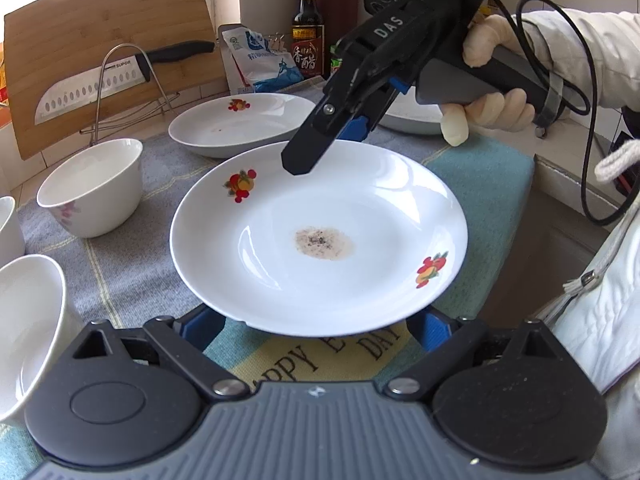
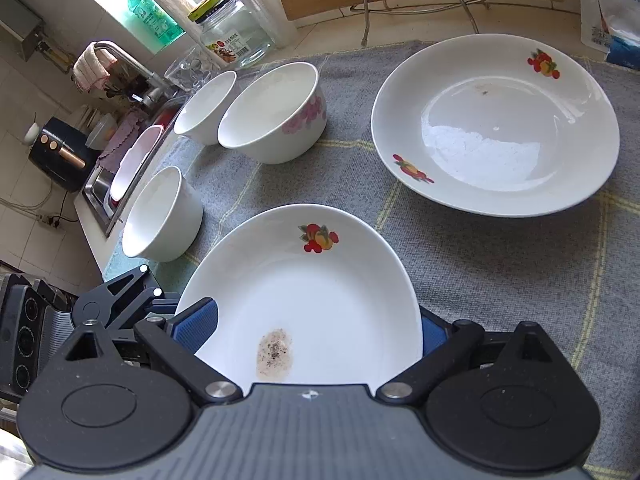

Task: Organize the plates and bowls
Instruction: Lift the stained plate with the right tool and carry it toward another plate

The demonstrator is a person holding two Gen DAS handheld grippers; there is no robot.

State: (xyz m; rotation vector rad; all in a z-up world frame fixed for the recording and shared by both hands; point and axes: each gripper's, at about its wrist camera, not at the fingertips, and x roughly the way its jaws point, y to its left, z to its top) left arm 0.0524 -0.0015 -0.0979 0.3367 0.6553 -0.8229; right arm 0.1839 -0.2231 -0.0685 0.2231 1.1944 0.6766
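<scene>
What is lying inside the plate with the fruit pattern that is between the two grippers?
Inside the plate there is only a brownish stain with dark specks at its centre; nothing else lies in it. The cloth under the plate is covered there.

My blue pads (image 1: pixel 430 328) flank a white plate (image 1: pixel 280 264) printed with red-orange fruit; the cloth (image 2: pixel 460 264) is grey, yellow-lined.

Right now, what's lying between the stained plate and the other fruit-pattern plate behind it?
Only bare grey cloth separates the stained plate from the other plate; the right wrist view shows that.
</scene>
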